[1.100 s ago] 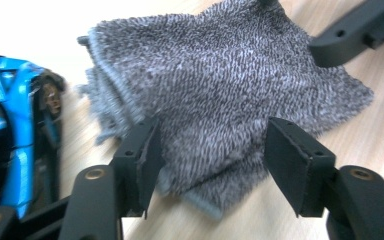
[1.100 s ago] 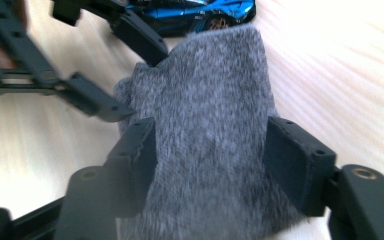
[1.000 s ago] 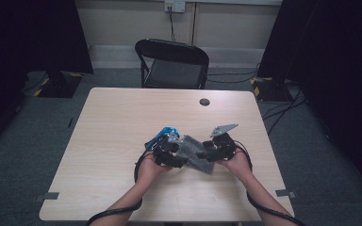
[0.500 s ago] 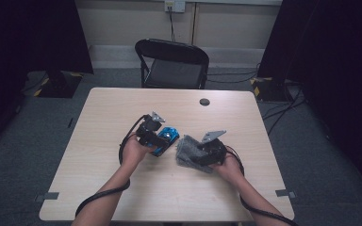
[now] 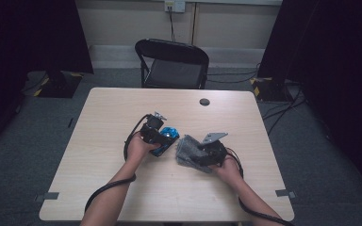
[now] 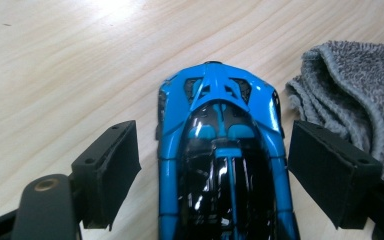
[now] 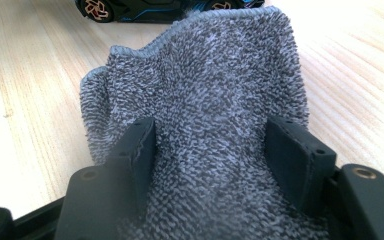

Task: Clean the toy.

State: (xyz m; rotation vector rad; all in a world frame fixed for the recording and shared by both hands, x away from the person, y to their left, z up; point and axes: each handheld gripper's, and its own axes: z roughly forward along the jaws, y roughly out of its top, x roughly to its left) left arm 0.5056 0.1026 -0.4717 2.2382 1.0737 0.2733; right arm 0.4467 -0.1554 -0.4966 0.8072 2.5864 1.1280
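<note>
One light wooden rectangular table (image 5: pixel 122 188) fills the middle of the scene. Behind its far edge stands one black folding metal chair (image 5: pixel 172 63). One blue and black toy sports car (image 5: pixel 168 136) lies near the table's centre, with one grey terry-cloth towel (image 5: pixel 187 149) just to its right. One small round black disc (image 5: pixel 204 101) sits near the far edge, to the right of centre. Two black two-jaw hand-held grippers are counted: one left gripper (image 6: pixel 215 165) at the car and one right gripper (image 7: pixel 210 150) at the towel. Two forearms enter from the near edge.
</note>
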